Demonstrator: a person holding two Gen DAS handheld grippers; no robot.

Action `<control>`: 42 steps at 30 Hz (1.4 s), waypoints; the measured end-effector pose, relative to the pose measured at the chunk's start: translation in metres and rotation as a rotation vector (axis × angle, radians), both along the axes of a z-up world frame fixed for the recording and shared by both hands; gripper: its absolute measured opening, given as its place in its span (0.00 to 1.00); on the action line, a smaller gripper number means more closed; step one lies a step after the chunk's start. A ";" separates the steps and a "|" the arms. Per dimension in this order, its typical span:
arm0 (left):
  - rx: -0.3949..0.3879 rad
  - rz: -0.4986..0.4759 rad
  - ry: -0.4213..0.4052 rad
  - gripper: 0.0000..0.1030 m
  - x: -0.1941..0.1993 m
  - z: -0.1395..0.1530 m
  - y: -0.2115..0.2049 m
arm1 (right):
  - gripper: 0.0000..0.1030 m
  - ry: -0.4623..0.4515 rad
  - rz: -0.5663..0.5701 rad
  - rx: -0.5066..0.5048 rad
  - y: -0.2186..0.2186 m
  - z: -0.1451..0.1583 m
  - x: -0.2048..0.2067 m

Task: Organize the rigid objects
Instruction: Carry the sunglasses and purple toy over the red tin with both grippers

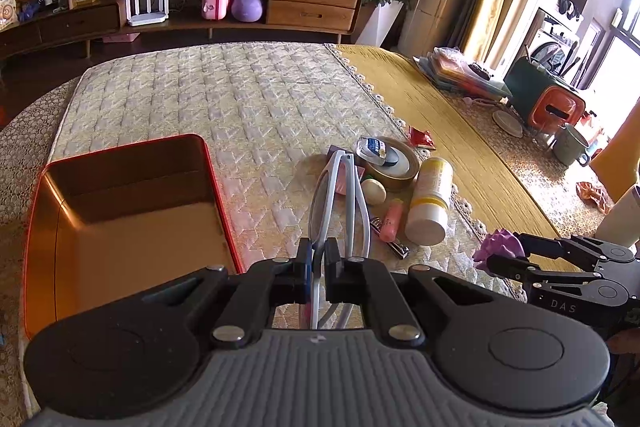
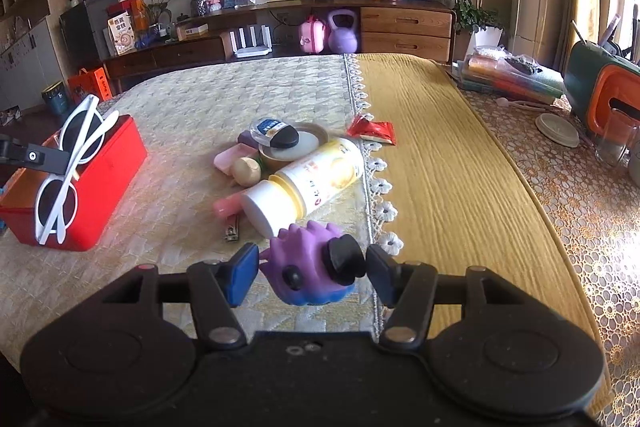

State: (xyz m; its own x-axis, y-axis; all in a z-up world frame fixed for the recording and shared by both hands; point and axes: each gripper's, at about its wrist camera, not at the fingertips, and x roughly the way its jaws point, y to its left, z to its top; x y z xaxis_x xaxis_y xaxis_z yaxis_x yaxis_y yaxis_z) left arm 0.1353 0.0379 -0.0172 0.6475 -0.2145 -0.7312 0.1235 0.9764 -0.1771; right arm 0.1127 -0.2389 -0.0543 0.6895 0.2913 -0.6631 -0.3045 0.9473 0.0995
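Pinching white sunglasses (image 1: 344, 195), left fingers (image 1: 318, 259) clenched; right fingers (image 2: 312, 269) grasp purple toy (image 2: 308, 267).

One pair of white sunglasses (image 2: 66, 163) is counted, one red box (image 2: 100, 195), one purple spiky toy (image 2: 304, 267), one yellow-and-white bottle (image 2: 308, 183), one tape roll (image 2: 296, 151), one pink tube (image 2: 228, 207), one nail clipper (image 2: 232, 229), one red snack packet (image 2: 372, 129) and two grippers, left (image 1: 319, 255) and right (image 2: 312, 273).
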 end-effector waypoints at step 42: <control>0.094 0.305 0.143 0.05 0.058 -0.036 0.181 | 0.57 -0.073 0.413 -0.051 0.270 0.015 0.072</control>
